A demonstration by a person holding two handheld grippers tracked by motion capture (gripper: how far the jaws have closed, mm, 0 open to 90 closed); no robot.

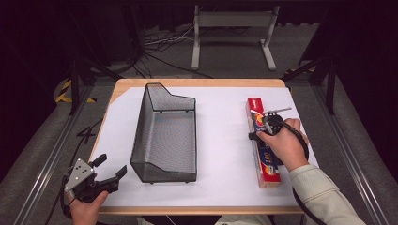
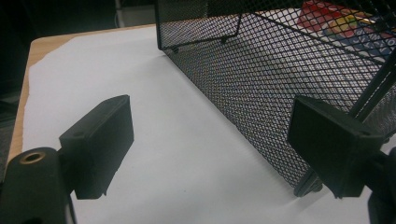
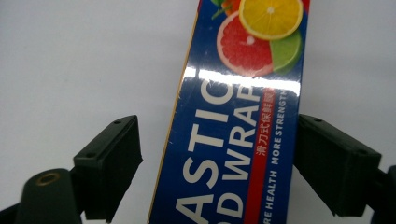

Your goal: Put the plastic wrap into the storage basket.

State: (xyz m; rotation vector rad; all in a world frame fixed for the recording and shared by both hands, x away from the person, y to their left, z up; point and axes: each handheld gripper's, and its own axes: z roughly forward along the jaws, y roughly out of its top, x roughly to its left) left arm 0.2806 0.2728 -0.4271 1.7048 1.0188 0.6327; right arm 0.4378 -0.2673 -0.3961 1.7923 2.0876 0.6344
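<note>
- High view: my right gripper hangs over the long blue and red cardboard box of plastic food wrap, which lies flat on the white paper sheet covering the wooden counter, at about 3 o'clock from the middle.
- Right gripper view: the box runs up between my two black jaws; the right pad sits at the box's edge, the left pad stands apart from it with white paper between, so I straddle the box without clamping it.
- My left gripper rests at about 8 o'clock, jaws spread wide with nothing between them.
- Left gripper view: the black wire-mesh basket stands just beside my right jaw.
- The basket stands between my two grippers, well apart from the box.
</note>
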